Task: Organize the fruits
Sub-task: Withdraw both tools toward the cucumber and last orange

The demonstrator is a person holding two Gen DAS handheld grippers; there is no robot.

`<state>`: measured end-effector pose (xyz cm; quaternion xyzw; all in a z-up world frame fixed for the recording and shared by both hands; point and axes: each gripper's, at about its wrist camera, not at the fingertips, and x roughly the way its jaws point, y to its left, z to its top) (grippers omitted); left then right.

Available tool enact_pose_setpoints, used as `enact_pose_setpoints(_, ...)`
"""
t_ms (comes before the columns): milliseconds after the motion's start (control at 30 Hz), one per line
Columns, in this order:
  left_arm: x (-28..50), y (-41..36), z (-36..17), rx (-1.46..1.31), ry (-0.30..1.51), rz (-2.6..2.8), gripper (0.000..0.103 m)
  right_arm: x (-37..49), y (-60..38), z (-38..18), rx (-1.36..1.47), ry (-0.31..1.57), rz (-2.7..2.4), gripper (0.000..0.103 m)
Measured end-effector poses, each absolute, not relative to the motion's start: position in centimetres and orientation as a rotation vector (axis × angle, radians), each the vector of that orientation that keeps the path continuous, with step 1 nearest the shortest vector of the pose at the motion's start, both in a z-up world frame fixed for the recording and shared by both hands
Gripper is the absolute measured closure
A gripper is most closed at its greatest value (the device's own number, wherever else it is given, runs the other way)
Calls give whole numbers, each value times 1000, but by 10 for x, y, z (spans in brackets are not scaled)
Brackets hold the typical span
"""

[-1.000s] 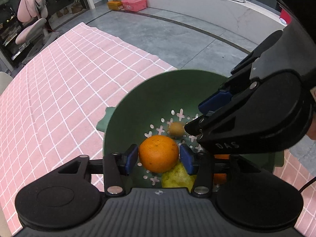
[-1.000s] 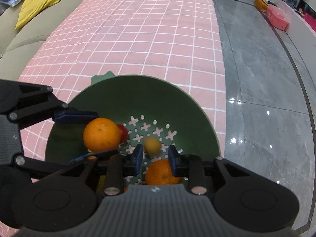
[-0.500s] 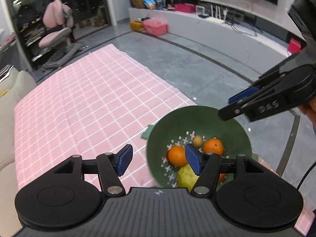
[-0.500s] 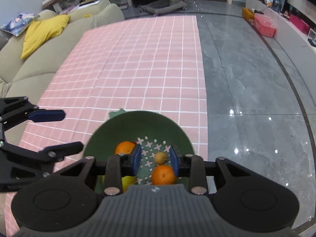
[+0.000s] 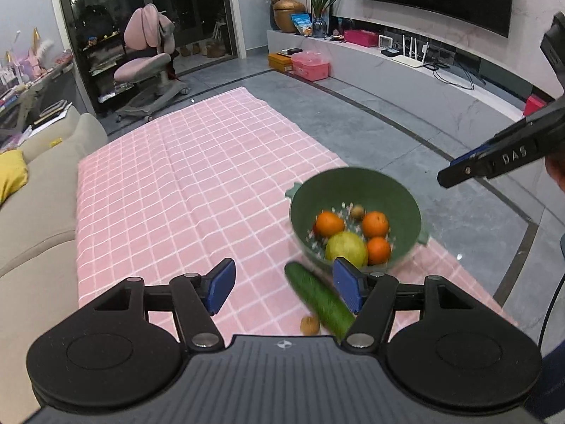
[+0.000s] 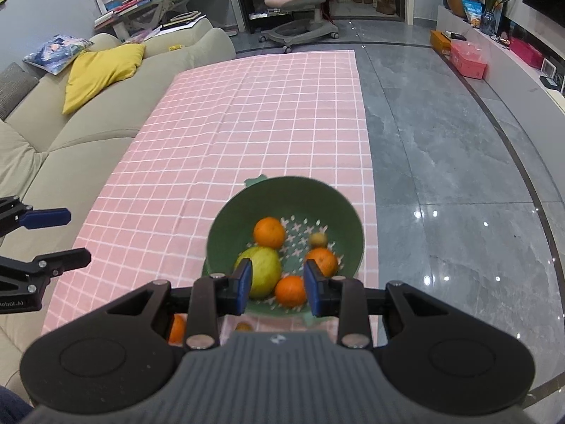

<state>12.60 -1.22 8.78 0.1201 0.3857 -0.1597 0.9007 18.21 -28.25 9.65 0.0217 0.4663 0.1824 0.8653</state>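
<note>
A green colander bowl [image 5: 406, 190] [image 6: 282, 182] stands on the pink checked cloth near its right edge. It holds three oranges [image 5: 375, 223] [image 6: 269, 232], a yellow-green fruit [image 5: 346, 249] [image 6: 259, 272] and a small brown fruit [image 5: 357, 211] [image 6: 317, 238]. A cucumber [image 5: 319, 300] and another small brown fruit [image 5: 310, 325] lie on the cloth in front of the bowl. My left gripper [image 5: 284, 286] [image 6: 78, 236] hangs high above the cloth, its jaws opening with nothing between them. My right gripper [image 6: 279, 286] [image 5: 448, 173] hovers above the bowl, narrowly open and empty.
A loose orange [image 6: 176, 328] lies on the cloth below the right gripper. A beige sofa [image 6: 70, 134] with a yellow cushion [image 6: 102, 70] runs along the left side. Grey floor [image 6: 441, 176] drops away past the cloth's right edge. A pink chair [image 5: 148, 60] stands far back.
Both grippers have risen and drawn back from the bowl. The left one let go of the orange, which now lies in the bowl, and its jaws spread wider.
</note>
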Motion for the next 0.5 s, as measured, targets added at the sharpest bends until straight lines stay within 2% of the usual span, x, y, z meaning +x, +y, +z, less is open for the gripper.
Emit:
enact_pose_setpoints(267,89,-6,63,224,816,-334,28,141,-277,86,50,980,391,73)
enact_pose_setpoints(500,73,1,12,185,864,-330,27,125,-261,29,50,1044,412,73)
